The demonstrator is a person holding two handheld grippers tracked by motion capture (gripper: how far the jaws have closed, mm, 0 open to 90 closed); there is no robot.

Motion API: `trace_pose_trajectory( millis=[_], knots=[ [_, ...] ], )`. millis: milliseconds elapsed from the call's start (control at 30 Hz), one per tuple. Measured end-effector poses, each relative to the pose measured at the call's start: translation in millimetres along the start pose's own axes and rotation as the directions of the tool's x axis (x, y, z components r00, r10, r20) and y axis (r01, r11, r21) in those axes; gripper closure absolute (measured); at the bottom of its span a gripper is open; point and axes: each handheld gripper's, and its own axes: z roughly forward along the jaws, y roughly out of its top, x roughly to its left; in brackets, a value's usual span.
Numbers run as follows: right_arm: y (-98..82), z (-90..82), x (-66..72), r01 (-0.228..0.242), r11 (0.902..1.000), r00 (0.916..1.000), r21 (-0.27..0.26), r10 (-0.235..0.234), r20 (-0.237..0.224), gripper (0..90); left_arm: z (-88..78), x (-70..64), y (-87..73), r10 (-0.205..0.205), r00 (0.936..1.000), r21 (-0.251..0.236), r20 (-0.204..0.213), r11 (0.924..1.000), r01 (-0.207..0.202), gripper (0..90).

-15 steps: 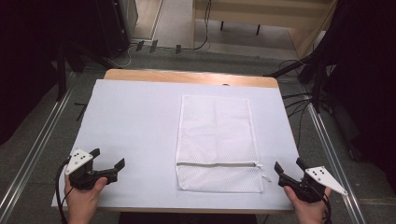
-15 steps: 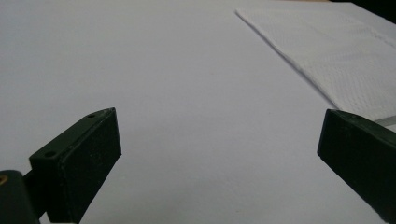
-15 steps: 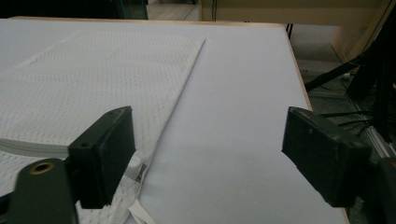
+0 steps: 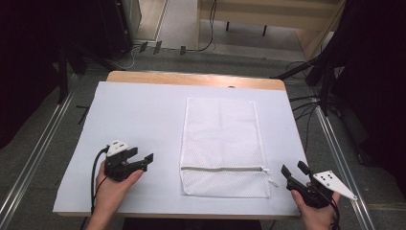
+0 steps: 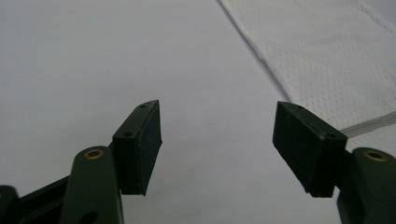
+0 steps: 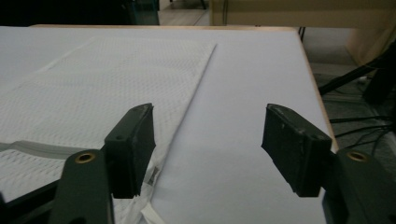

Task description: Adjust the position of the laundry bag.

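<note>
White mesh laundry bag (image 4: 222, 143) lies flat and untouched on the table (image 4: 134, 115); left gripper (image 4: 143, 160) and right gripper (image 4: 294, 170), fingers released and empty, flank it; all handling remains.

A white sheet (image 4: 139, 120) covers most of the wooden tabletop (image 4: 191, 78), whose bare edge shows along the top of the sheet. Metal rails (image 4: 36, 155) run down both sides of the frame. Black cables (image 4: 306, 103) trail over the grey floor (image 4: 177, 57) at upper right.
</note>
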Motion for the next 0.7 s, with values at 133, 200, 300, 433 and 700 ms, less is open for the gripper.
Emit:
trace_pose_trajectory(
  millis=[133,200,300,433,700],
  knots=[
    [0.2,0.8,-1.1,-0.006,1.0000,0.9995,-0.002,0.006,-0.033,43.3,25.4,-14.6,27.6,-0.031,0.9927,0.067,0.117,0.9975,0.023,43.4],
    [0.0,0.9,-1.1,-0.006,1.0000,0.9993,-0.005,0.006,-0.037,43.9,32.5,-18.1,33.9,-0.048,0.9899,0.094,0.133,0.9950,0.036,44.6],
    [-1.1,0.5,-0.8,-0.012,0.9997,0.9990,-0.019,0.011,-0.044,45.1,48.3,-25.8,46.0,-0.073,0.9842,0.160,0.161,0.9861,0.047,51.5],
    [-2.6,1.0,0.0,-0.010,0.9997,0.9990,-0.021,0.009,-0.043,45.7,74.2,-34.1,62.8,-0.088,0.9858,0.266,0.143,0.9627,0.048,60.1],
    [-3.1,2.0,0.1,0.006,0.9997,0.9990,-0.022,-0.007,-0.043,45.0,97.5,-34.3,76.4,-0.136,0.9838,0.360,0.117,0.9290,0.085,66.3]
  ],
)
